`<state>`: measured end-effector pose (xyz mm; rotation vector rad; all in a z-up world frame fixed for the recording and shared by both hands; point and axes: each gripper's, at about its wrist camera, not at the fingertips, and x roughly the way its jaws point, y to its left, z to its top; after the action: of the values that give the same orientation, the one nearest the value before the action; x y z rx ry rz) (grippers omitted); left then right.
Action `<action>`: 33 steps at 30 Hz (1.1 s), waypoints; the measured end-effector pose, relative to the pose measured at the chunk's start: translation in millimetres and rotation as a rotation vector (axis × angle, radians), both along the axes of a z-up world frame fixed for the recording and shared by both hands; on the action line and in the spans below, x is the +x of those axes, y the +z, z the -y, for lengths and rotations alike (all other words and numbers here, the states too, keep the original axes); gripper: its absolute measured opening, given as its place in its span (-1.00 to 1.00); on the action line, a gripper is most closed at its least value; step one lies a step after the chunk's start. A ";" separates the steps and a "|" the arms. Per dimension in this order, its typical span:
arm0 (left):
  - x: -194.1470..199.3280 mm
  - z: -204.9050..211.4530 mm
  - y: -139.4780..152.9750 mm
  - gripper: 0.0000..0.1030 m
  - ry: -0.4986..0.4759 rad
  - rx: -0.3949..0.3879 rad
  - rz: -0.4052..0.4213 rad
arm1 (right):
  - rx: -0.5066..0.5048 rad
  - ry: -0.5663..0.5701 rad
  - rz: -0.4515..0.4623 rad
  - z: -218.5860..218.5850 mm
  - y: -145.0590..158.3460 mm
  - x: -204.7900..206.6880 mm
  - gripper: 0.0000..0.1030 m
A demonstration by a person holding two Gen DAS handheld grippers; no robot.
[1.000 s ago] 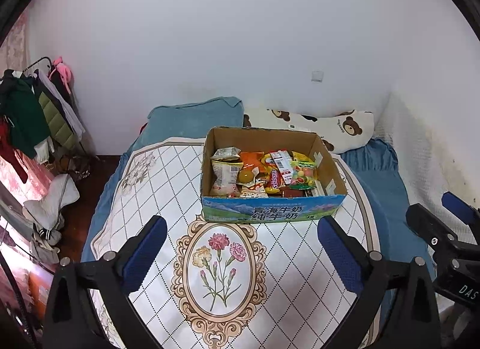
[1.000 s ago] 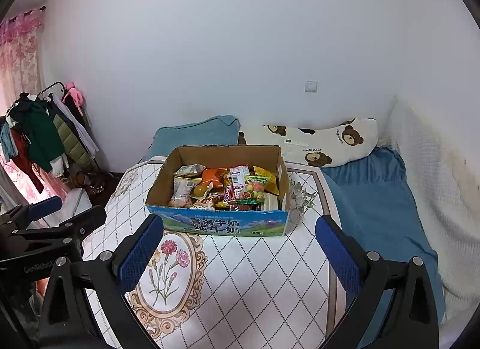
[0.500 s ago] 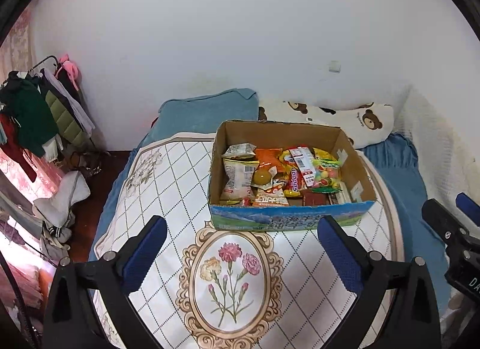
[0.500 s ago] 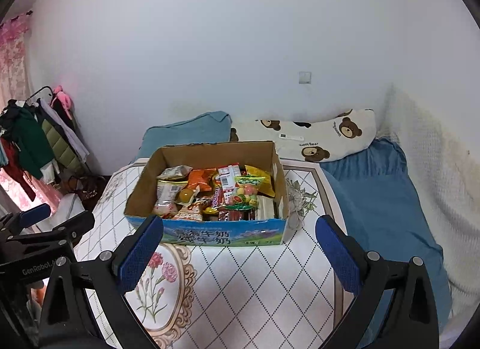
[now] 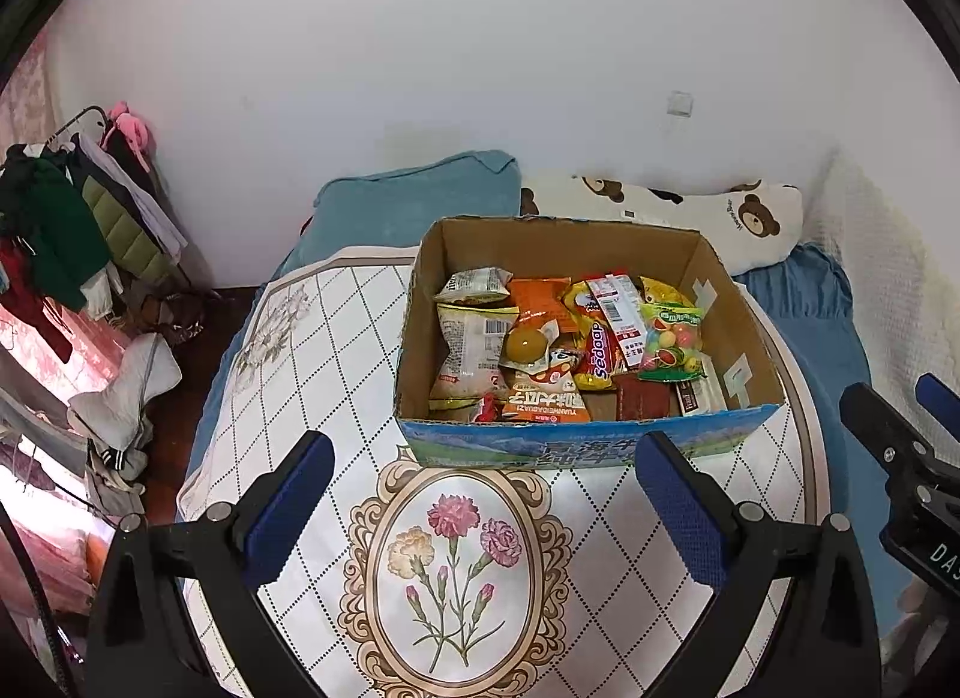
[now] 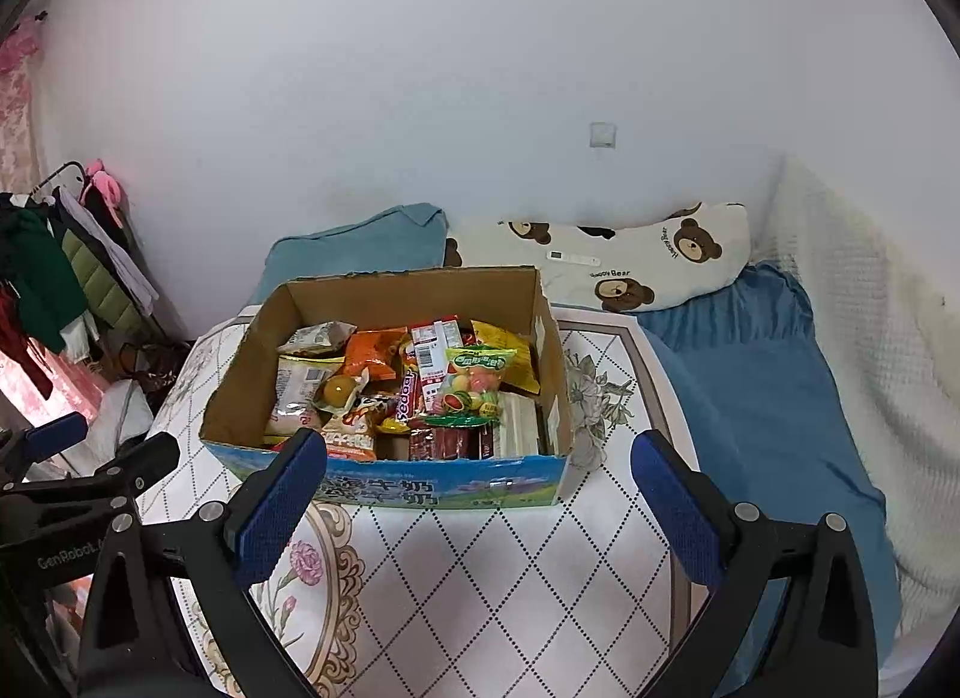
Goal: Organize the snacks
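A cardboard box (image 5: 576,245) (image 6: 414,290) with a blue printed front stands on a round table covered by a white diamond-pattern cloth (image 5: 312,362) (image 6: 498,572). Several snack packs fill it: white bags (image 5: 471,344), an orange bag (image 5: 540,302), a green candy bag (image 5: 669,341) (image 6: 474,380), a yellow jelly cup (image 5: 527,345). My left gripper (image 5: 480,512) hangs open just in front of the box, empty. My right gripper (image 6: 477,512) is open and empty too, near the box's front wall. Each gripper shows at the edge of the other's view.
Behind the table lies a bed with a teal pillow (image 5: 414,200), a bear-print pillow (image 5: 690,212) and a blue sheet (image 6: 750,374). A clothes rack (image 5: 66,206) and clutter on the floor stand at the left. A white wall is at the back.
Both grippers have moved forward toward the box, which now looks larger and closer in both views. Both stay open with nothing held.
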<state>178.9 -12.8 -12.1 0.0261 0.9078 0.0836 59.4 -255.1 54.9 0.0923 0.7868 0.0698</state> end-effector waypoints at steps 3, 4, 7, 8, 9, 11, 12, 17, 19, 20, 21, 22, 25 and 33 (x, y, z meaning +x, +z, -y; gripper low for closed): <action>3.8 -0.3 -4.3 0.99 0.004 0.001 -0.010 | -0.004 0.004 -0.009 -1.0 -3.7 3.8 1.00; 4.7 -0.7 -5.4 0.99 0.006 0.000 -0.015 | -0.007 0.006 -0.012 -1.2 -4.8 4.5 1.00; 6.4 -2.0 -6.8 0.99 0.008 -0.002 -0.018 | -0.012 0.011 -0.021 -3.3 -9.3 6.7 1.00; 7.0 -2.0 -7.3 0.99 0.008 -0.004 -0.019 | -0.012 0.013 -0.022 -3.9 -9.5 6.1 1.00; 6.8 -2.7 -7.5 0.99 0.008 -0.004 -0.019 | -0.013 0.012 -0.022 -4.7 -9.5 5.6 1.00; 7.0 -2.9 -7.6 0.99 0.006 -0.006 -0.020 | -0.014 0.012 -0.022 -5.0 -10.2 6.3 1.00; 7.1 -3.1 -7.7 0.99 0.007 -0.007 -0.022 | -0.012 0.013 -0.022 -5.1 -10.2 6.5 1.00; 7.3 -3.7 -7.8 0.99 0.004 -0.007 -0.021 | -0.003 0.009 -0.022 -4.9 -12.3 6.4 1.00; 7.0 -4.4 -7.9 0.99 0.007 -0.007 -0.021 | 0.002 0.008 -0.024 -5.0 -11.5 5.2 1.00; 7.0 -4.4 -8.0 0.99 0.007 -0.009 -0.022 | 0.000 0.007 -0.024 -5.9 -11.8 4.7 1.00; 6.8 -4.6 -7.9 0.99 0.008 -0.009 -0.022 | 0.001 0.006 -0.024 -5.1 -11.1 4.5 1.00; 6.4 -4.3 -8.5 0.99 0.010 -0.010 -0.020 | 0.002 0.005 -0.024 -5.2 -11.1 4.6 1.00; 5.8 -4.1 -8.3 0.99 0.010 -0.009 -0.018 | 0.005 0.005 -0.026 -5.4 -12.3 4.6 1.00; 3.9 -3.4 -6.9 0.99 0.010 -0.009 -0.015 | 0.006 0.006 -0.023 -4.8 -11.9 2.8 1.00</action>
<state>182.8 -9.4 -19.0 0.0138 0.9238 0.0885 62.2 -250.3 43.1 0.0968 0.8094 0.0771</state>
